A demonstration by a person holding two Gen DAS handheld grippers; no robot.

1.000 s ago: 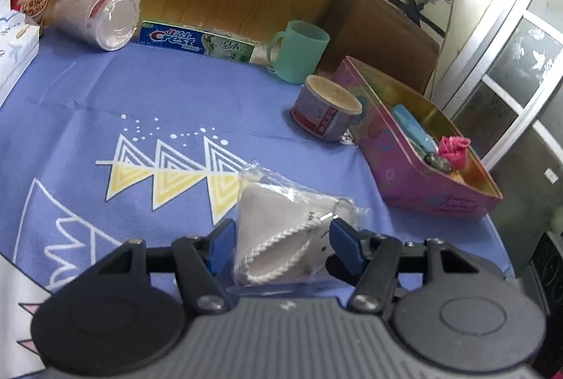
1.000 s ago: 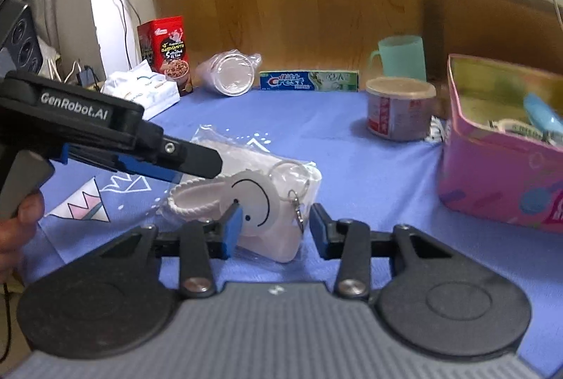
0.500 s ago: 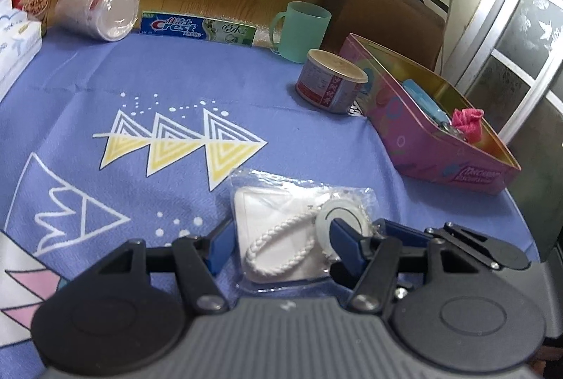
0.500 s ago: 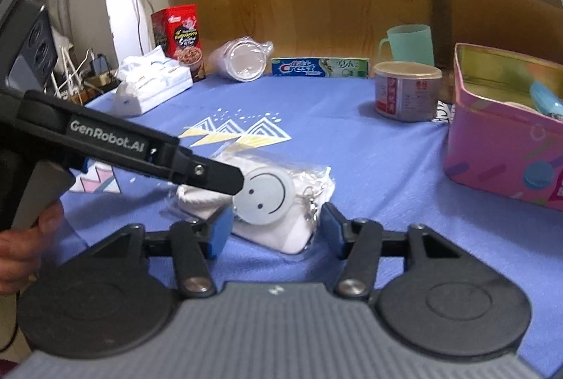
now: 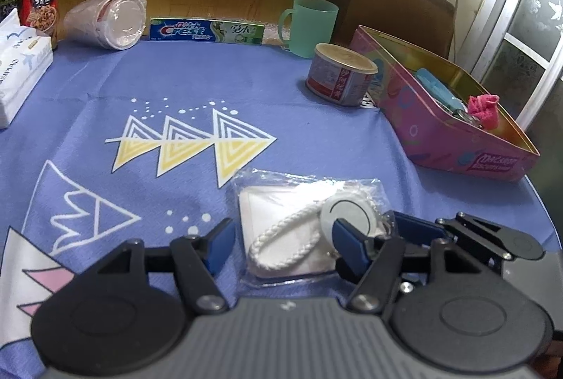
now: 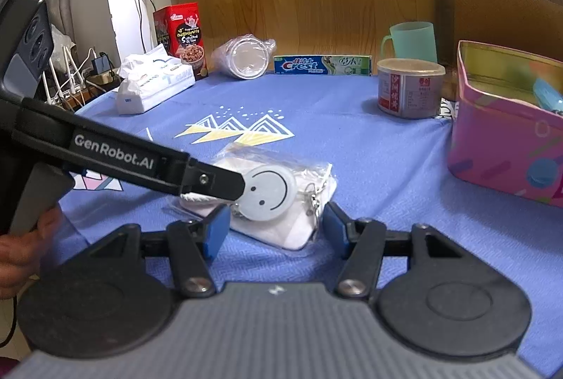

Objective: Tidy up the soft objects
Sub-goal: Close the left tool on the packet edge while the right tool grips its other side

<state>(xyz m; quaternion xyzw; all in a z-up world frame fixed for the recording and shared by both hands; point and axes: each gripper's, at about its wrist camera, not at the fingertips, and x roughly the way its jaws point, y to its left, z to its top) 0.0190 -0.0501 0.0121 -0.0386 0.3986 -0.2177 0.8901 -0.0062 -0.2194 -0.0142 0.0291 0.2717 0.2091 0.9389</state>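
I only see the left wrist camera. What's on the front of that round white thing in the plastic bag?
Observer: The round tag has a smiley face drawn in dark lines.
Child: Who's holding the gripper my camera sits on?
Observer: A person's hand grips the handle of the left hand-held gripper. It shows at the left edge of the right wrist view.
Child: Is there anything past the tissue pack?
Observer: Yes, white cables and plugs sit beyond the table's edge there.
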